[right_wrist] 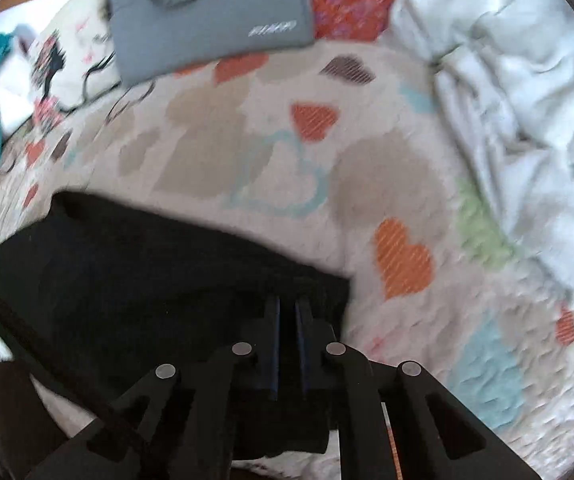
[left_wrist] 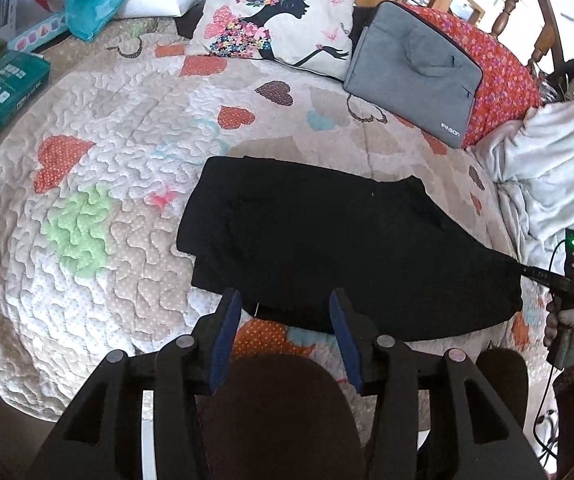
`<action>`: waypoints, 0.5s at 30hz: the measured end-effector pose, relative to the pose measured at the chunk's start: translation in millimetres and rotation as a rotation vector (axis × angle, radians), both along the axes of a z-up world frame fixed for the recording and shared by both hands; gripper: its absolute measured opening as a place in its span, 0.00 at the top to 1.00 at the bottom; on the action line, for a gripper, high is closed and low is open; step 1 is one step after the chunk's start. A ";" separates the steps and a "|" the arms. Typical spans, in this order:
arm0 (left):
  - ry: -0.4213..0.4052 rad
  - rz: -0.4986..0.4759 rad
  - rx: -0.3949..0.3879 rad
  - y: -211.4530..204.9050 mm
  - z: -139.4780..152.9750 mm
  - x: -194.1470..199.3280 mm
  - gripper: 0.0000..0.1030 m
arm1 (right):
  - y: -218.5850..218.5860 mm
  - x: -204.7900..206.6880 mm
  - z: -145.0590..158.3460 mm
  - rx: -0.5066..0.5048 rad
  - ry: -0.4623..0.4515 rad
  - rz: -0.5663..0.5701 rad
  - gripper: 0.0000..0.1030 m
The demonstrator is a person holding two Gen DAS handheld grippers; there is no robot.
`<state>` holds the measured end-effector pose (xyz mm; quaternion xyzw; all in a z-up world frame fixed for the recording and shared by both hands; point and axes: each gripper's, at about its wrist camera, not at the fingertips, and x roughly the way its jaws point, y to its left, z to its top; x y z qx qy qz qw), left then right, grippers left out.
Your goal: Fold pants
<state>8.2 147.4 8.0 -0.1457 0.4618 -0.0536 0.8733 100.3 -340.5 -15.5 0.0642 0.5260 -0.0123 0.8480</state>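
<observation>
Black pants lie partly folded on the heart-patterned quilt of the bed, near its front edge, with a printed cushion and a grey laptop bag well behind them. My left claw hovers released over the near hem, blue pads apart with nothing gripped. My right claw is clenched on the pants' right-hand corner, cloth drawn taut toward it.

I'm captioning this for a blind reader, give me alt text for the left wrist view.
Black pants lie partly folded on a heart-patterned quilt, with the open left gripper at their near edge. At right, the right gripper pinches a corner of the pants; a printed pillow and grey laptop bag lie behind.
</observation>
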 end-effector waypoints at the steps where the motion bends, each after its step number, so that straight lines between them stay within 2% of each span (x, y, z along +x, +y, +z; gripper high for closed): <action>1: 0.003 0.005 -0.006 -1.1 -1.0 1.5 0.56 | -4.2 0.8 -1.0 0.004 0.002 -0.014 0.93; 3: 0.004 0.006 -0.010 -3.7 -2.7 3.4 0.56 | -8.4 4.7 -9.4 -0.002 0.020 -0.042 0.93; 5: 0.008 0.009 -0.012 -4.4 -4.3 5.5 0.56 | -11.3 5.8 -20.3 -0.015 0.047 -0.068 0.84; 7: 0.010 0.014 -0.023 -2.1 -5.8 7.0 0.56 | -19.0 2.4 -23.4 -0.014 0.049 -0.115 0.61; 9: 0.007 0.024 -0.036 2.9 -7.6 8.1 0.53 | -27.4 -3.5 -18.3 0.020 0.049 -0.149 0.53; 11: 0.005 0.033 -0.047 8.2 -9.7 9.1 0.51 | -33.2 -8.8 -7.3 0.058 0.035 -0.169 0.52; 15: -0.001 0.046 -0.056 17.9 -11.9 12.3 0.51 | -31.9 -11.3 28.0 -0.007 -0.019 -0.228 0.49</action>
